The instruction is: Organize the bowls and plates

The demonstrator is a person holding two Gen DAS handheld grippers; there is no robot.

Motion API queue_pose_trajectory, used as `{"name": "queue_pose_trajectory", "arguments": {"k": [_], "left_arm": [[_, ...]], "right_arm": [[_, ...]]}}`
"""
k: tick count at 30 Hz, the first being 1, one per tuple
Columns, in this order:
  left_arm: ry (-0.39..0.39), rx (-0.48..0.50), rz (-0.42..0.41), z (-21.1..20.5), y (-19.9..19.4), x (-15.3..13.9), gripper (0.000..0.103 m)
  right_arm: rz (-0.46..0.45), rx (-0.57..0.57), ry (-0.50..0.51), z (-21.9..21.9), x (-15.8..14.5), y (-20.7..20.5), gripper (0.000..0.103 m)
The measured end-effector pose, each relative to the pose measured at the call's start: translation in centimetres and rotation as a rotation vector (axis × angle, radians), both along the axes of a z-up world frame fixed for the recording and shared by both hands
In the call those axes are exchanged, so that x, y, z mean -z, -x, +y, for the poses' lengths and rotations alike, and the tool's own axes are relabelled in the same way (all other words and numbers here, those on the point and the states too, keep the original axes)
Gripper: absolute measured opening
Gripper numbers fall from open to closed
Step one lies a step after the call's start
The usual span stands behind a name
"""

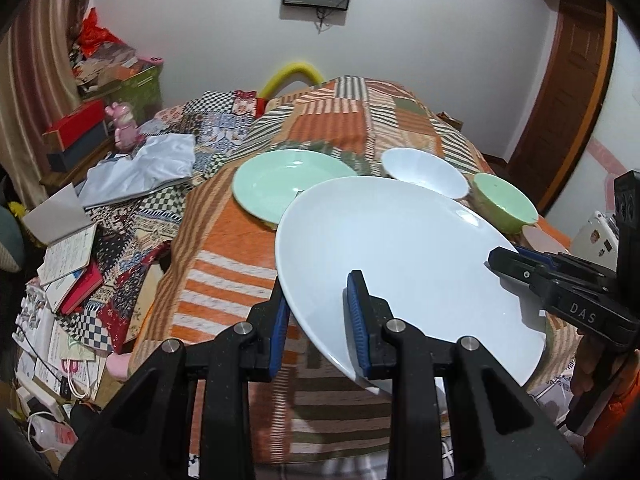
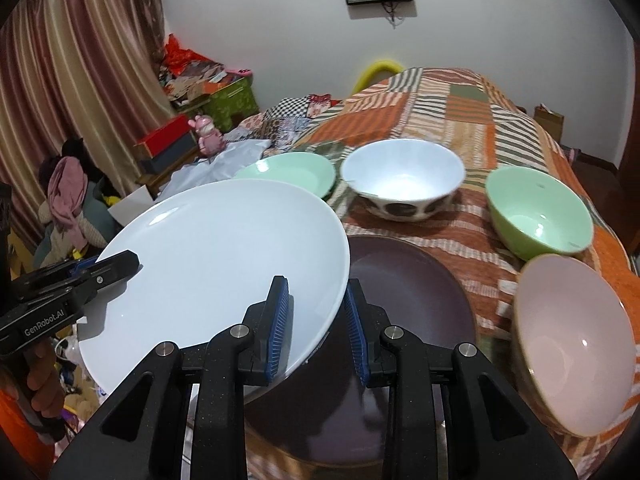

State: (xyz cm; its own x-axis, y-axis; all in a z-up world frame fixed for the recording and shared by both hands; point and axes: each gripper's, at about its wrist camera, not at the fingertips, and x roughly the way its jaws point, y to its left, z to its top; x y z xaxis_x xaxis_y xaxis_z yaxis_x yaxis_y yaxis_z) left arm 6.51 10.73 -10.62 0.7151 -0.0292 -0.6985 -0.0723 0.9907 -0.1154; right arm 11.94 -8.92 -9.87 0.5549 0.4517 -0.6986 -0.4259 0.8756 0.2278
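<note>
A: Left wrist view first. Left gripper [image 1: 320,320] is pinching the near rim of the white plate [image 1: 400,248], one blue pad above, one below. Plate is lifted and tilted, off the striped cloth [image 1: 224,256].

B: Right one too?

A: Yes, right gripper [image 1: 508,260] comes in from the right side and clamps the opposite rim. Beyond the plate: green plate [image 1: 272,184], white bowl [image 1: 424,172], green bowl [image 1: 504,200], all separate on the cloth.

B: Right wrist view?

A: Right gripper [image 2: 316,320] nipped on the white plate's [image 2: 216,264] right edge, left gripper [image 2: 116,266] on the far left edge. Dark plate [image 2: 404,300] lies flat right underneath. Pink bowl [image 2: 572,340] near right, green bowl [image 2: 540,212], spotted white bowl [image 2: 400,180] and green plate [image 2: 296,172] farther back.

B: Progress?

A: Early, I'd say. Nothing stacked; bowls all apart, plates not nested. White plate in transit, likely toward a plate stack.

B: Pose?

A: Both grippers angled downward, plate carried between them, tipped.
</note>
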Motion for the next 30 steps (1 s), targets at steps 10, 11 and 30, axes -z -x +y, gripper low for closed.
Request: {"name": "queue_pose_trajectory", "arguments": {"k": [10, 11, 30], "left_arm": [[0.006, 0.049, 0.015, -2.6, -0.9, 0.6, 0.029], [0.008, 0.053, 0.018, -2.8, -1.0, 0.7, 0.029], [0.050, 0.109, 0.096, -4.4, -3.5, 4.0, 0.029]], "right_arm": [[0.009, 0.047, -0.004, -2.8, 0.4, 0.5, 0.026], [0.010, 0.050, -0.004, -3.1, 0.6, 0.5, 0.026], [0.067, 0.110, 0.014, -5.6, 2.7, 0.8, 0.026]]}}
